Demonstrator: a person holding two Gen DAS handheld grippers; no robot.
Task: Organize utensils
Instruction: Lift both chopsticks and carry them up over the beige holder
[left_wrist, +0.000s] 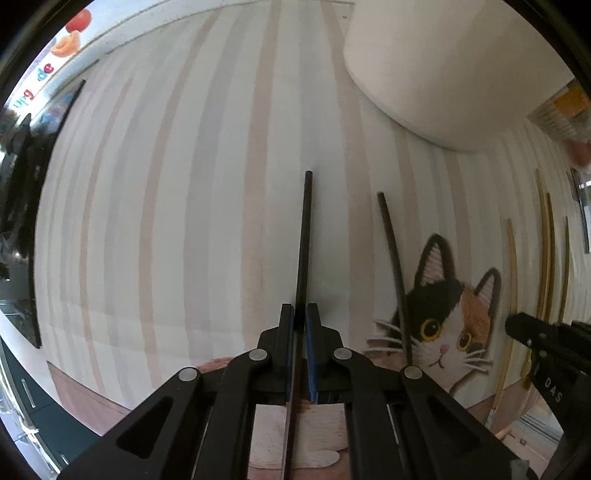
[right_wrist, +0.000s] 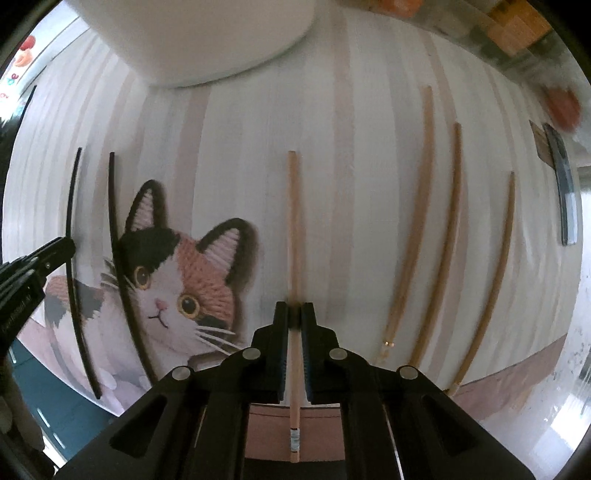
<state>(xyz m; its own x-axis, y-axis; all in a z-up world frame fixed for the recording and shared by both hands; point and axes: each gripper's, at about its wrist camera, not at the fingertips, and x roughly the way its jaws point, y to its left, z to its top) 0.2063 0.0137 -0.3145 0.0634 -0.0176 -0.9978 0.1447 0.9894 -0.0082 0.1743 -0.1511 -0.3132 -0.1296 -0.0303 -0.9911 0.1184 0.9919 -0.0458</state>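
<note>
Two grippers each clamp one chopstick above a striped cat-print mat (left_wrist: 166, 184). The left gripper (left_wrist: 300, 314) pinches a black chopstick (left_wrist: 305, 236); a second black chopstick (left_wrist: 395, 273) lies beside it across the cat's face. The right gripper (right_wrist: 294, 314) is closed on a light wooden chopstick (right_wrist: 293, 229). Three more wooden chopsticks (right_wrist: 413, 236) lie to its right. A white container (right_wrist: 199, 40) stands at the mat's far edge.

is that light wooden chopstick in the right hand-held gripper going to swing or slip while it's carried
Probably stiff: the light wooden chopstick runs straight out past the right hand-held gripper without sagging. It looks thin and likely light. It is clamped partway along a smooth shaft with a long end sticking out, so it may pivot or slide if bumped.
</note>
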